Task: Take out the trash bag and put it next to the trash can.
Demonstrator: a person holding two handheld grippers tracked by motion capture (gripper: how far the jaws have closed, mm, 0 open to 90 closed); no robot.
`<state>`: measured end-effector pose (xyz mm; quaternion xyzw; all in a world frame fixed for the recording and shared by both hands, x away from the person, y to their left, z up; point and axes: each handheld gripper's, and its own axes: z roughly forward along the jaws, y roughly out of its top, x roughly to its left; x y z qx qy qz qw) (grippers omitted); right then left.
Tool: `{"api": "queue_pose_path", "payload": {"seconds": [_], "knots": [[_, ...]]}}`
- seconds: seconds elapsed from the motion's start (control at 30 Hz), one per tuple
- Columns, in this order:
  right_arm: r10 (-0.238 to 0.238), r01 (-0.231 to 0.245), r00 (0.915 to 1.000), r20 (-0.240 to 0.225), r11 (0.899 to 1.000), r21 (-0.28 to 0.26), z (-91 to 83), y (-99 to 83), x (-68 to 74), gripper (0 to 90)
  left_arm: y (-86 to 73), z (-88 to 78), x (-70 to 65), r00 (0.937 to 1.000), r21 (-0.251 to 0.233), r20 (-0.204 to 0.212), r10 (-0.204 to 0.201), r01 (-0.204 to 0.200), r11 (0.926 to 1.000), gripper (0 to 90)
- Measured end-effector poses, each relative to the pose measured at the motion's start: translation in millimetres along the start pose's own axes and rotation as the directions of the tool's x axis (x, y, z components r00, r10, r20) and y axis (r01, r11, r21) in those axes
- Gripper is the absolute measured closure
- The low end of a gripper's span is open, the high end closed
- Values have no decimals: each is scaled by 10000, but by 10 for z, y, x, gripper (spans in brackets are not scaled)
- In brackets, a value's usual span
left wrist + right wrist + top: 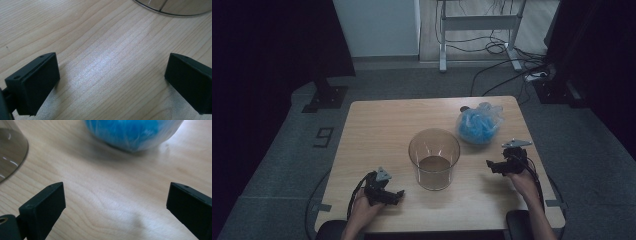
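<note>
Here's the wooden table (377, 130), pale, with long straight grain that catches a soft sheen in the left gripper view. Dead centre stands a clear bucket (434, 158), round, smooth-walled, a touch wider at the rim than at its base, upright and tinted grey-brown; its curved bottom edge peeks in at the top of the left gripper view (172, 8) and at the left edge of the right gripper view (10, 152). Just behind it and to the right sits a plastic bag (478, 123), thin and crinkly, see-through, bulging into a rounded lump packed with bright blue stuff; up close (132, 132) the film looks glossy and the blue contents blur together, so what they are I cannot tell. The left gripper (398, 195) rests low on the near left of the table, jaws spread wide over bare wood, nothing between them (112, 85). The right gripper (490, 165) sits to the right of the bucket, just in front of the bag, jaws likewise wide apart and holding nothing (115, 207). The jaws are matte black, blocky, flat-faced. On the grey floor left of the table, a dark mark reads as a "9" (324, 136).
</note>
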<state>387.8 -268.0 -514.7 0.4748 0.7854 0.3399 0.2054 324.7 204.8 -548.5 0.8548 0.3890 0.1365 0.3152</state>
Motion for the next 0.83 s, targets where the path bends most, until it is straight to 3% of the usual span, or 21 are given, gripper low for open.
{"api": "queue_pose_path", "payload": {"seconds": [0.4, 0.53, 0.83], "knots": [[-35, 29, 9999, 154, 9993, 370, 147, -315, 114, 22, 0, 0, -3, 10000, 2, -12, -16, 16, 10000, 0], [188, -190, 9998, 104, 9996, 192, 161, -427, 122, 0, 0, 0, -4, 10000, 3, -14, -18, 18, 10000, 0], [259, -263, 9994, 207, 9995, 177, 121, -470, 144, 0, 1, 1, -6, 10000, 1, -34, -44, 44, 10000, 0]]}}
